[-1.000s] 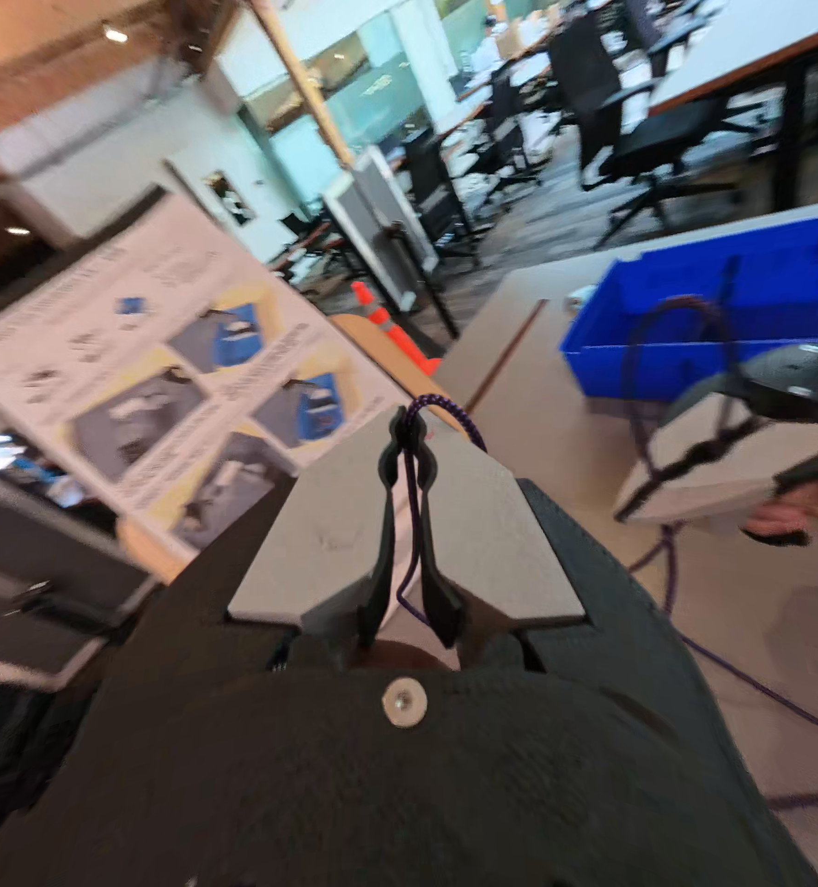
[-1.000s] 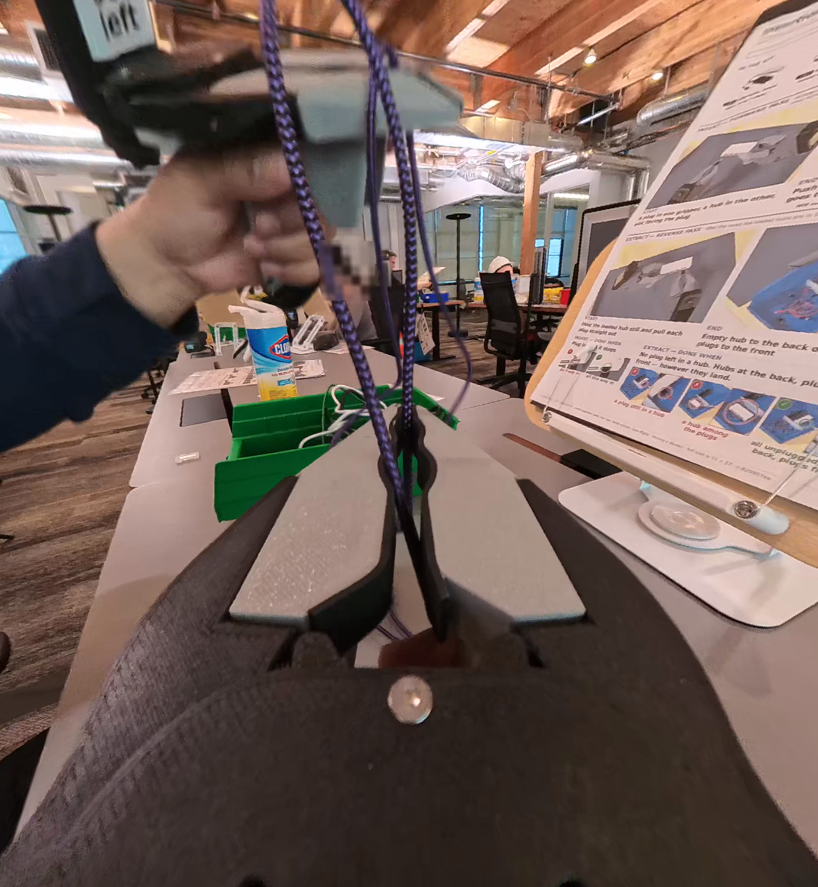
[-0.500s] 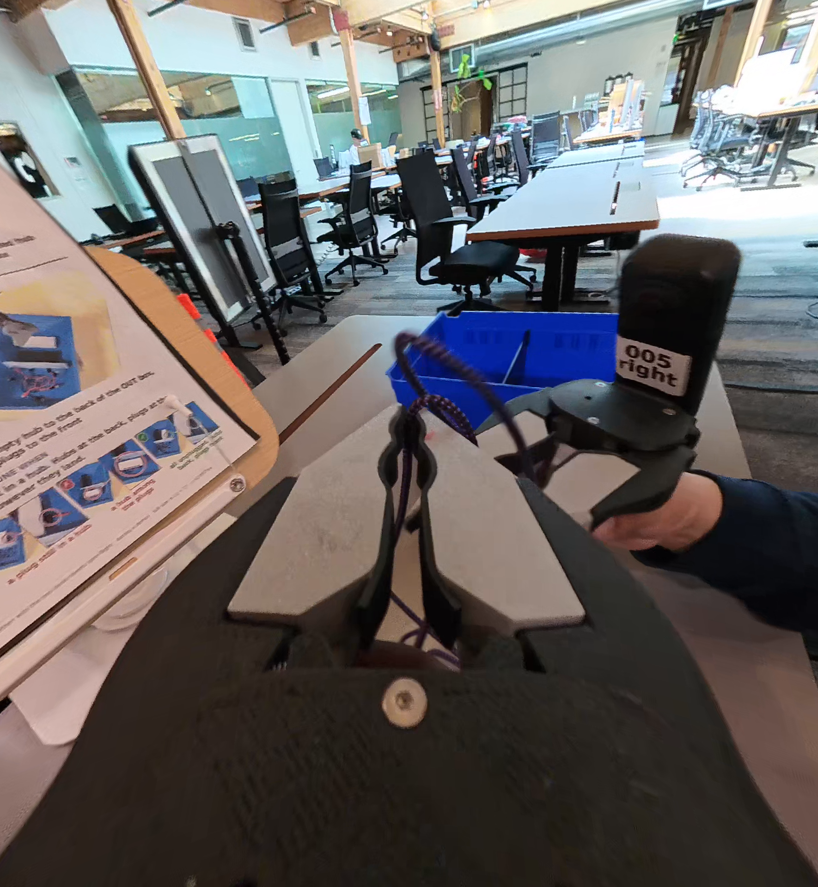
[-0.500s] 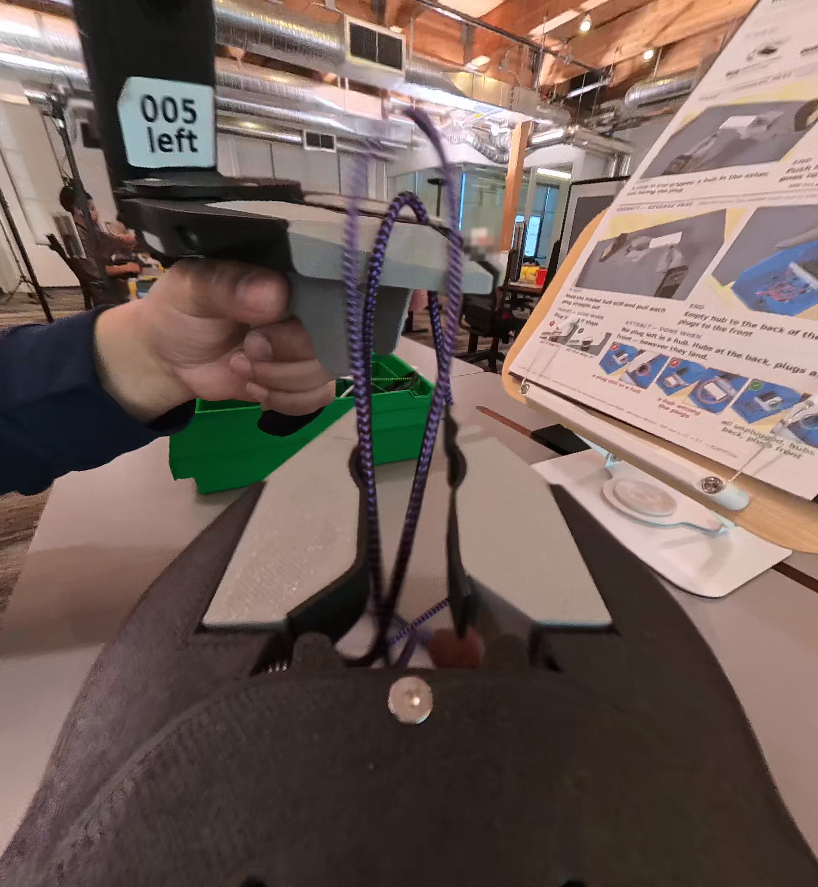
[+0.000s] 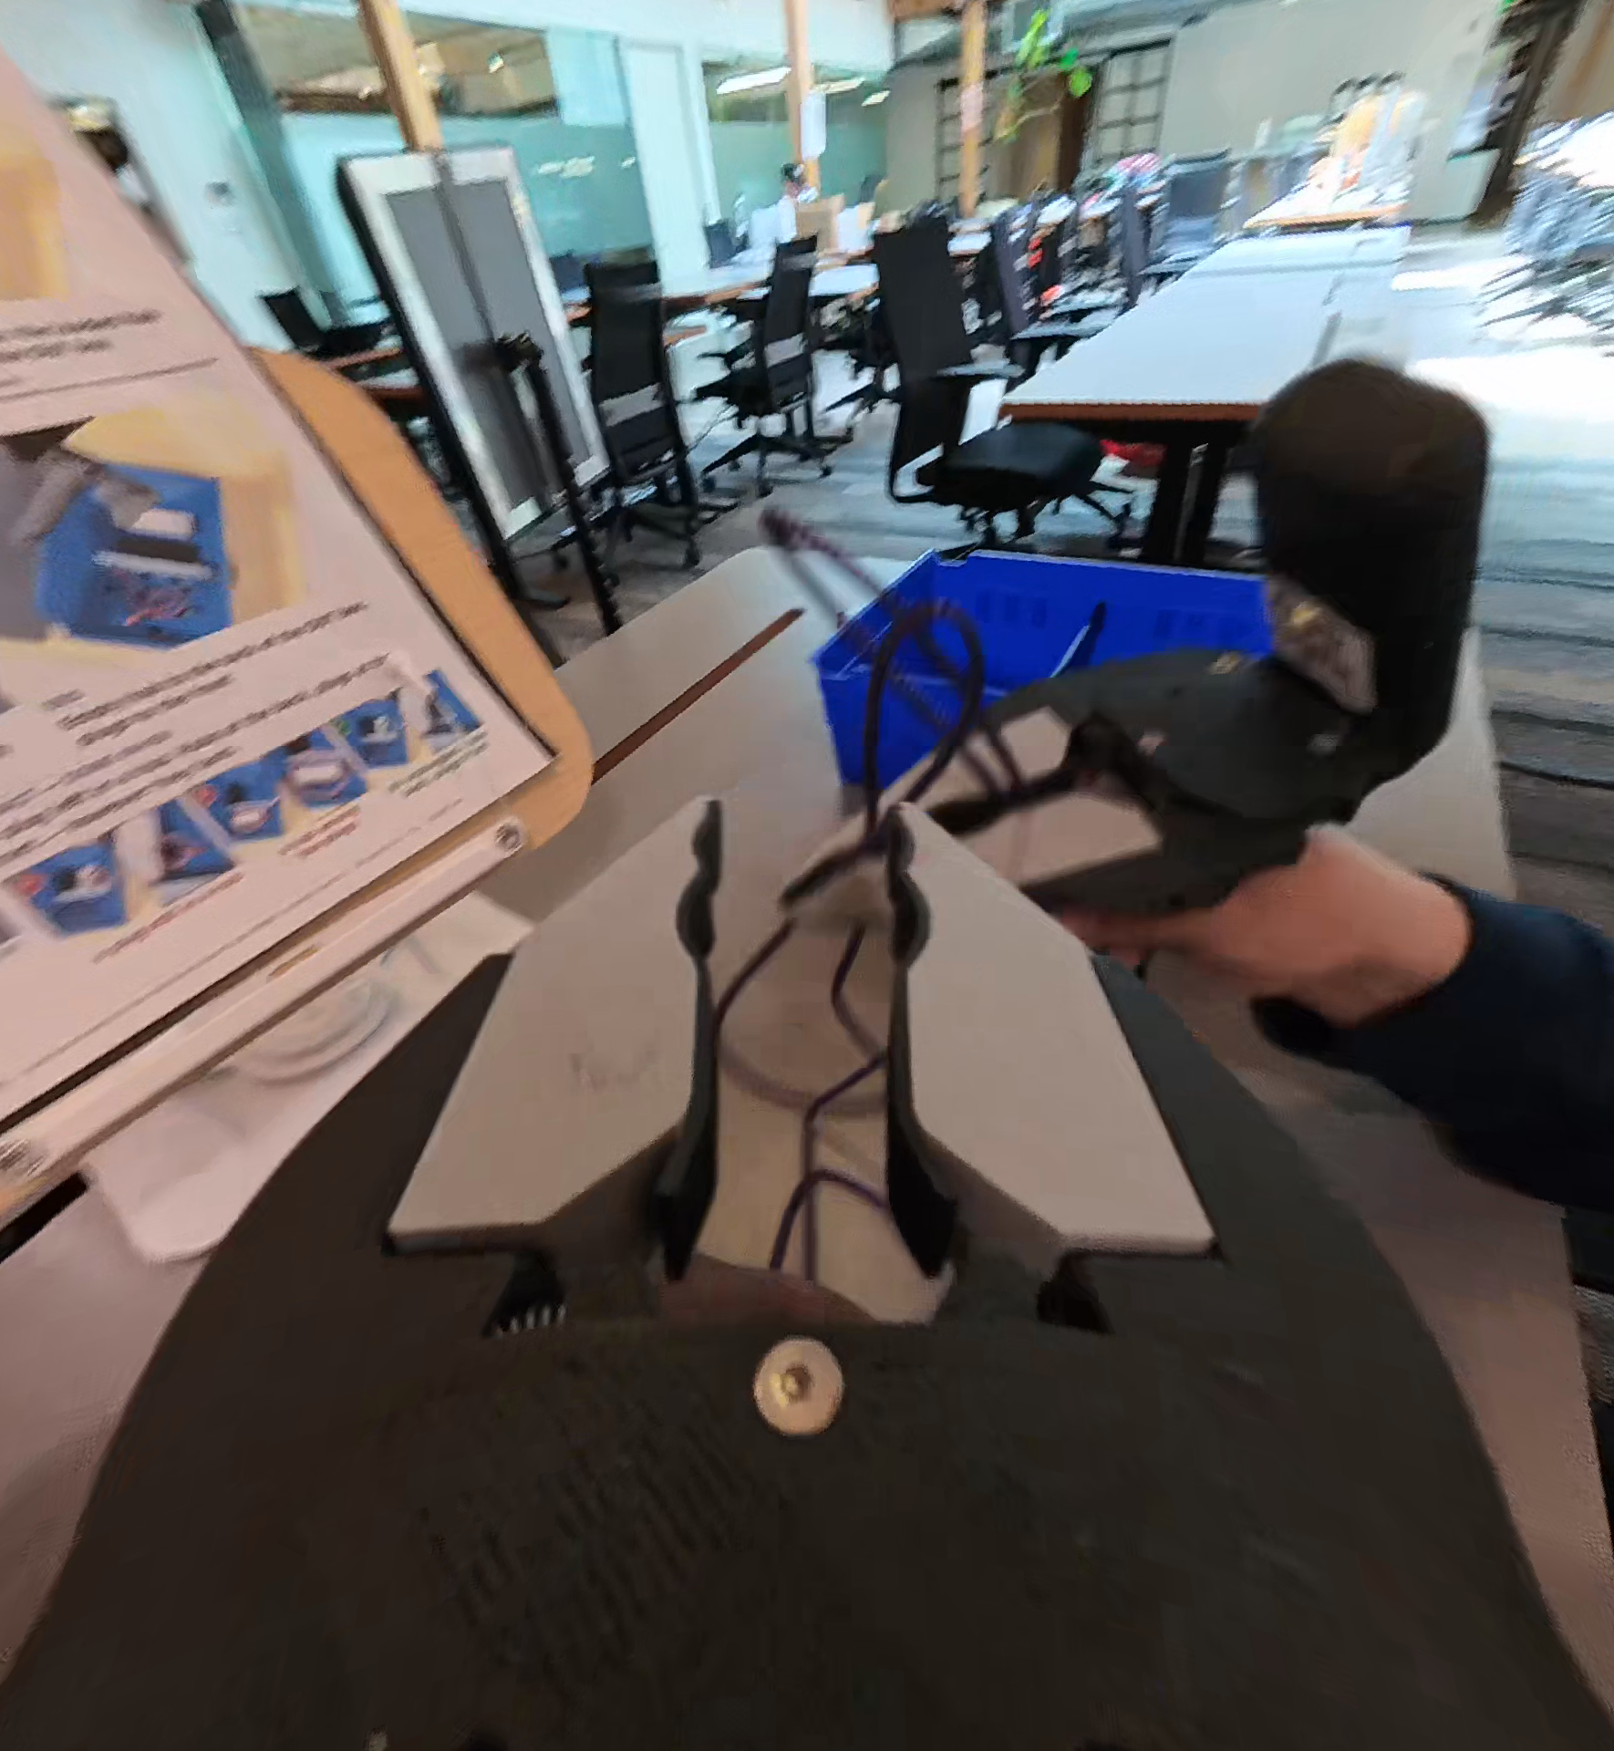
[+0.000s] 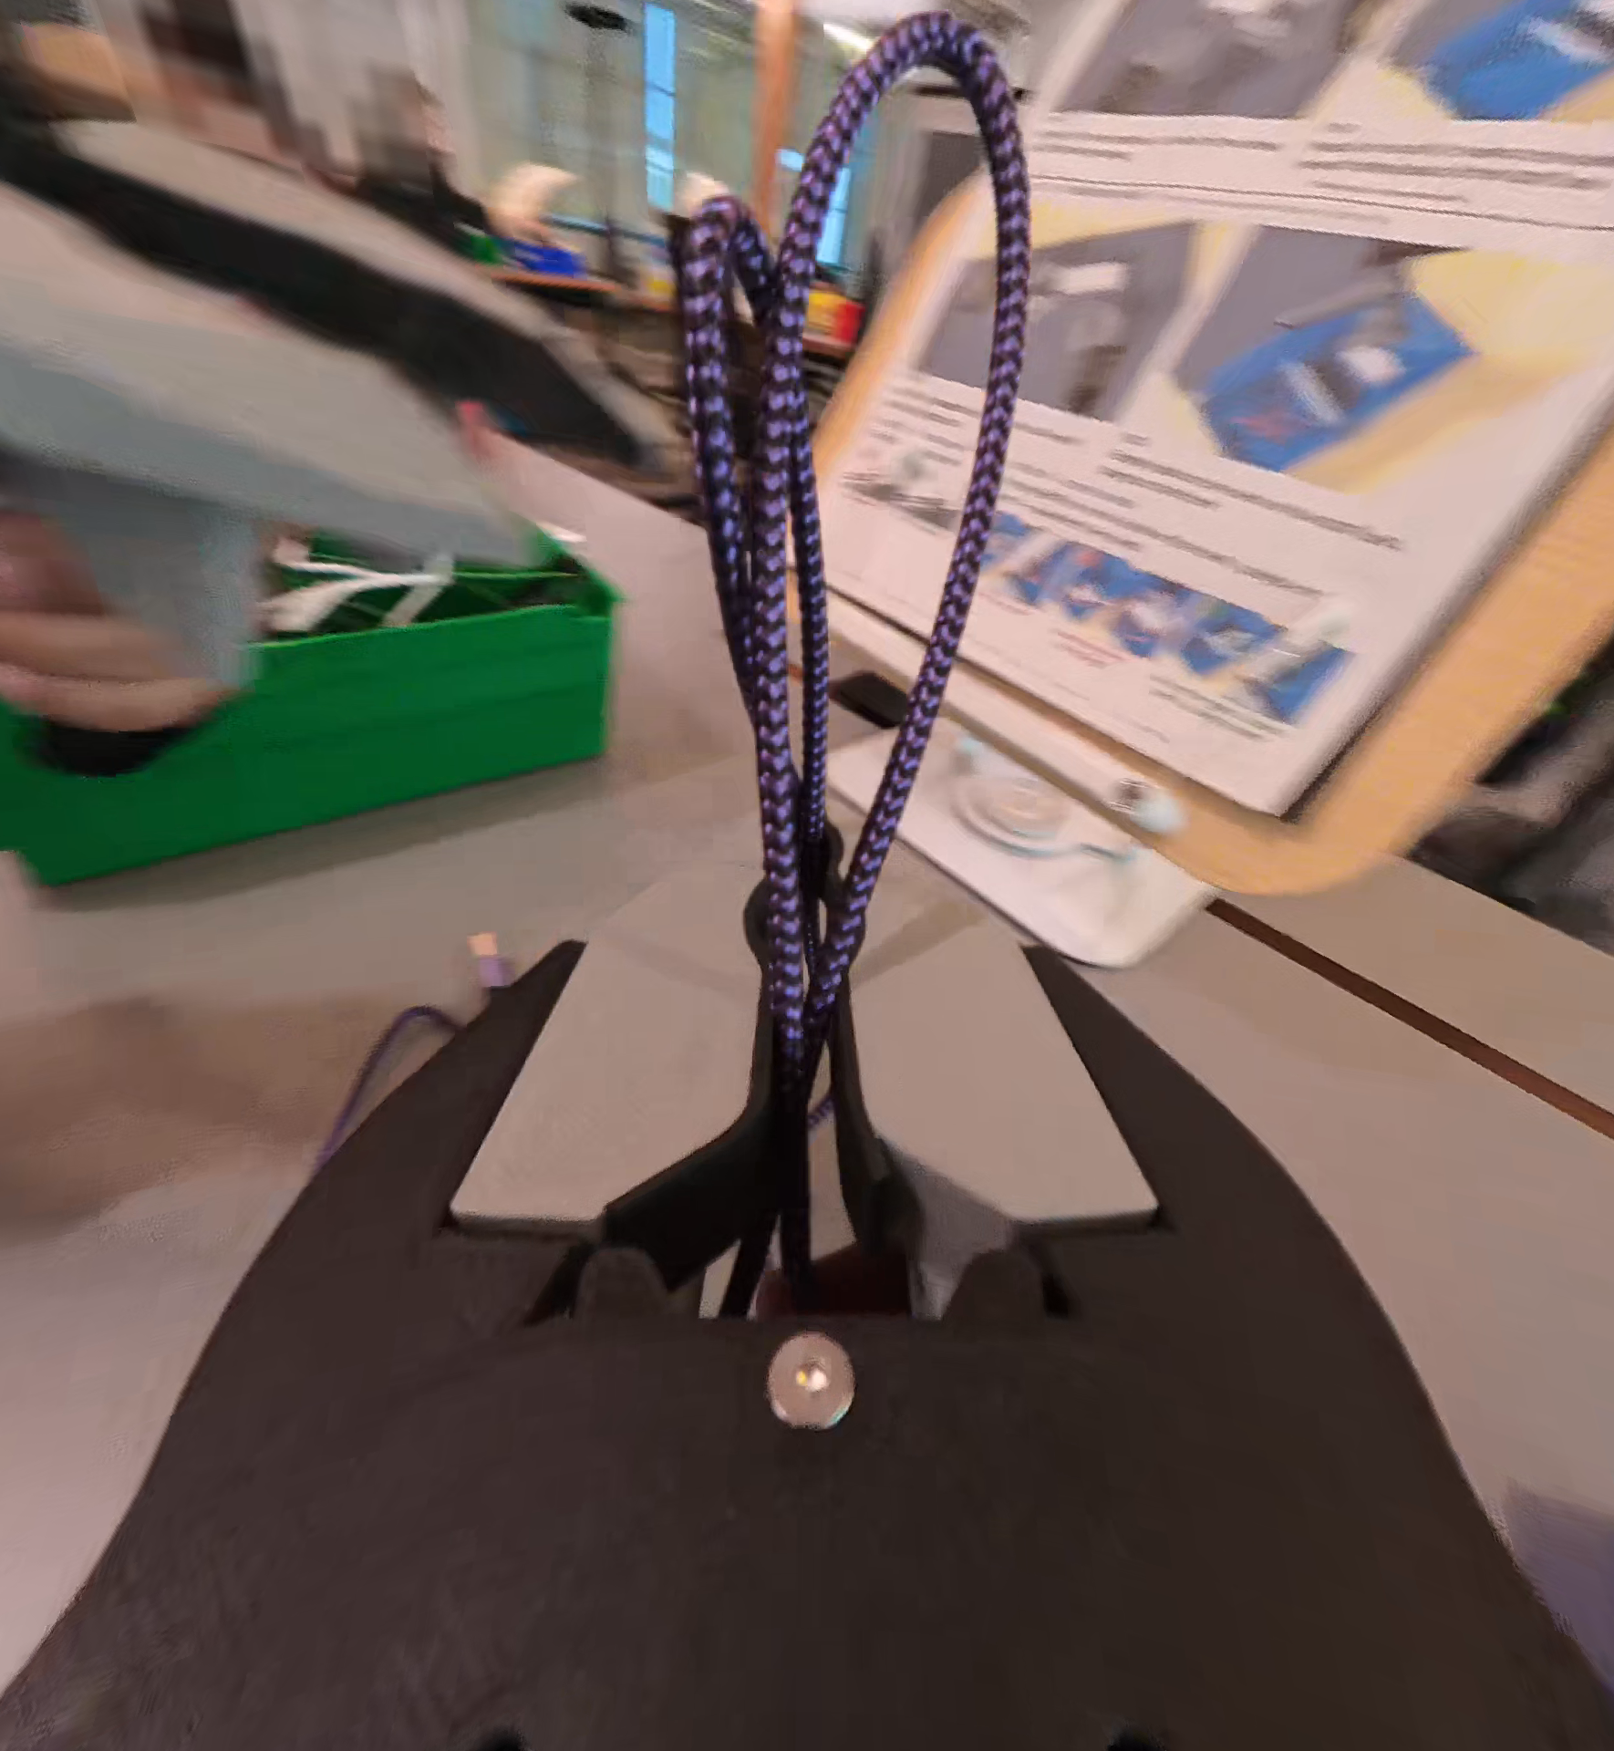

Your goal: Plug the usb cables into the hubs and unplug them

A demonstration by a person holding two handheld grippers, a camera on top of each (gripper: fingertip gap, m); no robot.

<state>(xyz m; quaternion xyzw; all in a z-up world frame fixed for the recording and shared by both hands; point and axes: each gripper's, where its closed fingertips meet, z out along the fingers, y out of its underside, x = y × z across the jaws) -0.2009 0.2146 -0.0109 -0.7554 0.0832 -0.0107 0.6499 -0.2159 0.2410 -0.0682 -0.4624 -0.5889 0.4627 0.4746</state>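
While braided cable (image 6: 789,606) loops, right gripper (image 6: 798,891) pinches.

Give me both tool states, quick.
Left tool: open, holding nothing; purple braided cable strands lie loose between its fingers.
Right tool: shut on the purple braided cable.

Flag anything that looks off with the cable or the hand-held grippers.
The purple cable is bunched: the right hand-held gripper is shut on several doubled loops, not a plug. The left hand-held gripper is open, strands running loose between its fingers. A plug lies free on the table.
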